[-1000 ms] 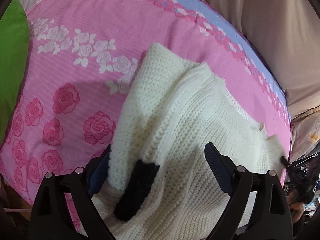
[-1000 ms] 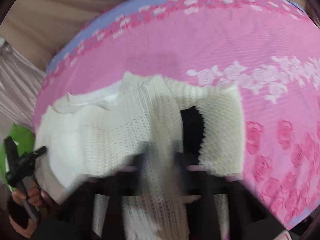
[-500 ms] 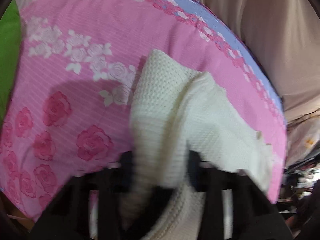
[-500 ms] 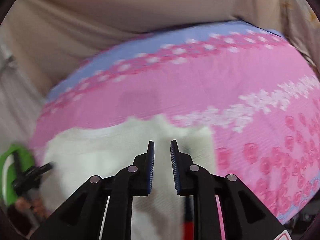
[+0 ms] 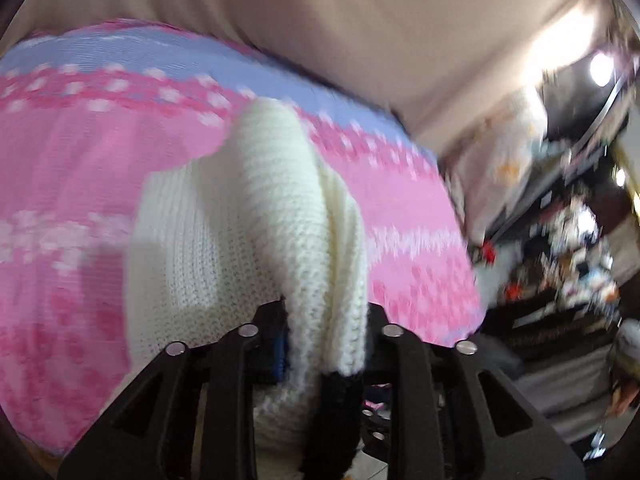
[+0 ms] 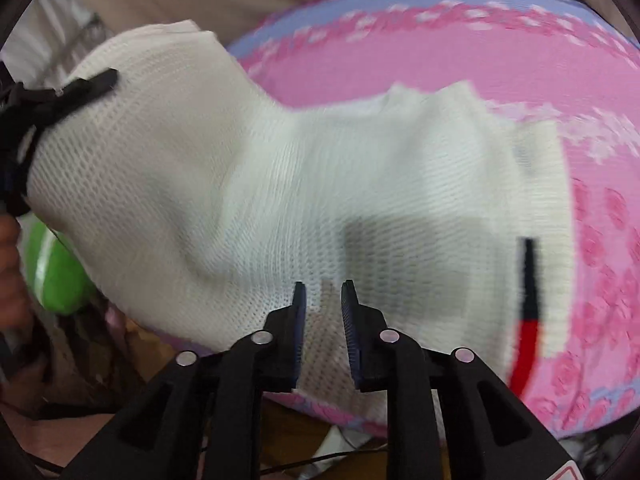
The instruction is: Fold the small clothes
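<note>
A cream knitted sweater [image 6: 312, 200] with a black and red stripe lies on the pink floral sheet [image 6: 520, 60]. My left gripper [image 5: 326, 328] is shut on a bunched edge of the sweater [image 5: 272, 208] with a black cuff [image 5: 340, 412], lifting it off the sheet. It shows in the right wrist view [image 6: 60, 92] at the far left, holding the raised corner. My right gripper [image 6: 323, 300] hovers over the sweater's near edge, jaws slightly apart with nothing clearly between them.
The pink sheet [image 5: 72, 184] has a blue border and ends at a beige wall [image 5: 360, 20]. A green object [image 6: 56, 276] lies at the left. Cluttered shelves [image 5: 568, 240] stand to the right of the bed.
My left gripper closed on the sweater's edge and lifted it, swinging toward the right. My right gripper let go of the sweater, pulled back, and now sits lower over its near edge.
</note>
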The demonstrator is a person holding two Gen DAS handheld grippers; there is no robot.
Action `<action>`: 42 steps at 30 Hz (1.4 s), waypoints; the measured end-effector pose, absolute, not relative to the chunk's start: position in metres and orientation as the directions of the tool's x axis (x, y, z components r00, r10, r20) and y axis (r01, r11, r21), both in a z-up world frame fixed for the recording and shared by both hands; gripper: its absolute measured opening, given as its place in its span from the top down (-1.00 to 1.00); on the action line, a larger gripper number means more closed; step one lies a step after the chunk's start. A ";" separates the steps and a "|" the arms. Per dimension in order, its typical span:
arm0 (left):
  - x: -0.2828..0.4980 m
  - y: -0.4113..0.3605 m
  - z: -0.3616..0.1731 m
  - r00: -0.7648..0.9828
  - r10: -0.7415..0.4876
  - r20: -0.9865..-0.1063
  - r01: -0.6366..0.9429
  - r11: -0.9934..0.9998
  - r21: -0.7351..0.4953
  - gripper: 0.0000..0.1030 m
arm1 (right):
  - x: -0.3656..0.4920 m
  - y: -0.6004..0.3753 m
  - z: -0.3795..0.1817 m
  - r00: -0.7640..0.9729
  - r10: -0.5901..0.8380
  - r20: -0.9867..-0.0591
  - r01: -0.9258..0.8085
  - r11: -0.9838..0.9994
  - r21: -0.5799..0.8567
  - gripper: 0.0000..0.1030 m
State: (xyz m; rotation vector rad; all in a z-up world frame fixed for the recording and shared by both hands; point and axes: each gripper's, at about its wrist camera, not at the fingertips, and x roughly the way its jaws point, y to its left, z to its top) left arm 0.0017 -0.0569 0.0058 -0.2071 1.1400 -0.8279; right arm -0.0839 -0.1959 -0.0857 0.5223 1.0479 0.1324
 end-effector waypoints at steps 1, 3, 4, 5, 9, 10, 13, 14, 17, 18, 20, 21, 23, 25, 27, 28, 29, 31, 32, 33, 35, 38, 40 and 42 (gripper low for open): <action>-0.005 -0.074 -0.005 0.147 -0.652 -0.744 0.493 0.701 -0.516 0.30 | -0.092 -0.208 -0.085 0.521 0.343 -0.782 0.165 0.858 0.487 0.39; -0.021 -0.090 -0.019 0.126 -0.595 -0.793 0.509 0.725 -0.464 0.26 | -0.114 -0.229 -0.086 0.532 0.308 -0.789 0.233 0.842 0.486 0.31; -0.025 -0.085 -0.018 0.122 -0.604 -0.788 0.505 0.721 -0.474 0.09 | -0.120 -0.238 -0.090 0.527 0.285 -0.801 0.270 0.837 0.475 0.30; -0.027 -0.078 -0.013 0.140 -0.615 -0.776 0.503 0.719 -0.479 -0.22 | -0.129 -0.246 -0.093 0.519 0.250 -0.817 0.324 0.827 0.459 0.27; -0.033 -0.014 0.005 0.324 -0.551 -0.769 0.451 0.804 -0.387 -0.54 | -0.155 -0.269 -0.071 0.593 0.229 -0.772 0.365 0.778 0.511 0.10; -0.029 -0.004 0.003 0.335 -0.533 -0.777 0.429 0.820 -0.378 -0.54 | -0.156 -0.268 -0.065 0.613 0.243 -0.752 0.356 0.764 0.537 0.01; -0.022 0.031 -0.014 0.346 -0.476 -0.809 0.341 0.867 -0.364 -0.54 | -0.144 -0.263 -0.062 0.624 0.315 -0.715 0.334 0.719 0.609 -0.27; -0.024 0.039 -0.020 0.355 -0.456 -0.816 0.322 0.879 -0.352 -0.54 | -0.138 -0.256 -0.064 0.618 0.328 -0.714 0.334 0.713 0.616 -0.29; -0.028 0.052 -0.026 0.354 -0.432 -0.829 0.277 0.896 -0.348 -0.54 | -0.113 -0.239 -0.085 0.517 0.359 -0.777 0.379 0.717 0.584 -0.32; -0.029 0.054 -0.028 0.350 -0.438 -0.828 0.265 0.894 -0.360 -0.54 | -0.109 -0.235 -0.093 0.490 0.382 -0.783 0.389 0.708 0.589 -0.32; -0.033 0.055 -0.026 0.352 -0.441 -0.826 0.272 0.892 -0.360 -0.54 | -0.097 -0.225 -0.111 0.426 0.428 -0.797 0.406 0.697 0.591 -0.29; -0.035 0.058 -0.022 0.364 -0.443 -0.820 0.279 0.891 -0.358 -0.54 | -0.090 -0.219 -0.114 0.417 0.443 -0.794 0.381 0.707 0.595 0.20; -0.037 0.060 -0.013 0.391 -0.446 -0.805 0.292 0.890 -0.351 -0.54 | -0.082 -0.212 -0.100 0.435 0.409 -0.802 0.339 0.750 0.567 0.71; -0.039 0.061 -0.007 0.414 -0.447 -0.793 0.303 0.889 -0.343 -0.54 | -0.084 -0.212 -0.056 0.565 0.377 -0.734 0.241 0.775 0.583 0.75; -0.039 0.059 -0.010 0.402 -0.445 -0.800 0.303 0.889 -0.342 -0.54 | -0.098 -0.220 -0.012 0.668 0.333 -0.665 0.181 0.795 0.579 0.76; -0.038 0.057 -0.013 0.391 -0.444 -0.807 0.301 0.890 -0.344 -0.54 | -0.103 -0.227 -0.003 0.689 0.315 -0.653 0.179 0.799 0.574 0.76; -0.038 0.054 -0.017 0.378 -0.442 -0.813 0.298 0.890 -0.345 -0.54 | -0.106 -0.236 -0.005 0.691 0.284 -0.665 0.203 0.807 0.555 0.76; -0.038 0.047 -0.024 0.354 -0.440 -0.825 0.301 0.889 -0.345 -0.54 | -0.102 -0.256 -0.048 0.599 0.217 -0.771 0.306 0.827 0.471 0.74; -0.038 0.042 -0.026 0.345 -0.433 -0.833 0.307 0.891 -0.336 -0.54 | -0.097 -0.261 -0.078 0.524 0.211 -0.825 0.343 0.835 0.431 0.70; -0.039 0.038 -0.026 0.343 -0.427 -0.837 0.316 0.891 -0.325 -0.54 | -0.095 -0.266 -0.118 0.409 0.214 -0.887 0.397 0.834 0.384 0.61; -0.041 0.032 -0.025 0.347 -0.423 -0.837 0.336 0.889 -0.311 -0.54 | -0.107 -0.272 -0.122 0.475 0.244 -0.845 0.430 0.774 0.465 0.57; -0.041 0.021 -0.028 0.343 -0.408 -0.846 0.351 0.891 -0.287 -0.54 | -0.129 -0.274 -0.072 0.583 0.128 -0.802 0.448 0.773 0.449 0.40; -0.040 0.014 -0.031 0.335 -0.394 -0.856 0.363 0.892 -0.268 -0.54 | -0.136 -0.268 -0.044 0.617 0.086 -0.782 0.405 0.818 0.409 0.41; -0.040 0.006 -0.032 0.333 -0.386 -0.860 0.381 0.890 -0.252 -0.54 | -0.134 -0.252 -0.032 0.615 0.106 -0.781 0.327 0.867 0.375 0.66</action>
